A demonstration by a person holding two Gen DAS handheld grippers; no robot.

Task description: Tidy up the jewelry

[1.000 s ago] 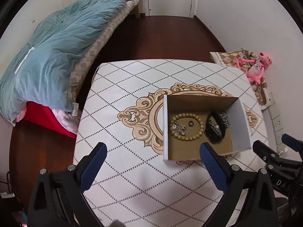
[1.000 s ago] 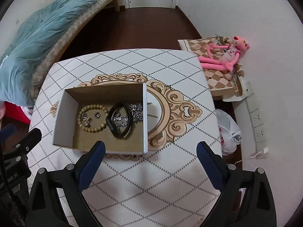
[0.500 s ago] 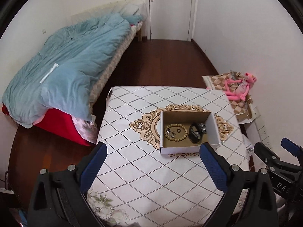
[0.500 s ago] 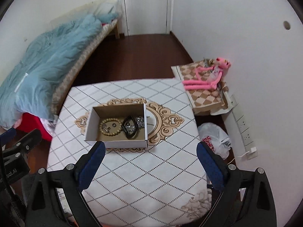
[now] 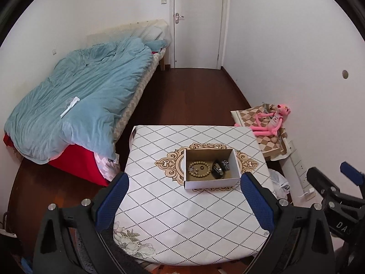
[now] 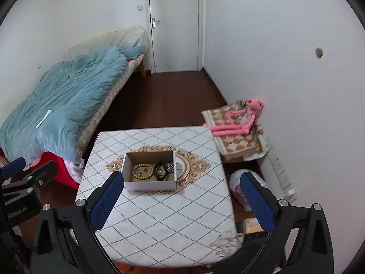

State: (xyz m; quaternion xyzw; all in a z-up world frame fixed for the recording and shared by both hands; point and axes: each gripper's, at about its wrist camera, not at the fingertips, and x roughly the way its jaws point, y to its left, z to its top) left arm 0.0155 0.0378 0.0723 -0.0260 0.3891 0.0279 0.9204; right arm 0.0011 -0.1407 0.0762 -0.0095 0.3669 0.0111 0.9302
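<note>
Both grippers held high and far back from the surface [image 5: 173,217], jaws spread wide, nothing between them: left gripper [image 5: 183,202] at the bottom of its own view, right gripper [image 6: 181,199] likewise.

Jewelry all inside the open cardboard box [image 5: 211,183], sitting on the ornate medallion print just right of centre in the left view. Inside: a beaded bracelet [image 5: 199,170] on the left half of the box, with a small ring [image 5: 201,167] and some tiny metal pieces lying within its loop; a black band [image 5: 216,170] to the right of it; a silvery chain [image 5: 225,164] just beside the band, against the right wall. Band and chain touching or overlapping, not possible to say which.

Judged as an end or a pause of the work: every piece already in the box, none seen on the cloth.

Possible trouble from here:
- Chain and band tangled together if lifted carelessly, one piece dragging the other out.
- Small ring and metal bits too little for wide jaws; easy to push under the beads instead of gripping.
- Light box sliding on the smooth cloth if pressed from one side only, without the other gripper holding it.
</note>
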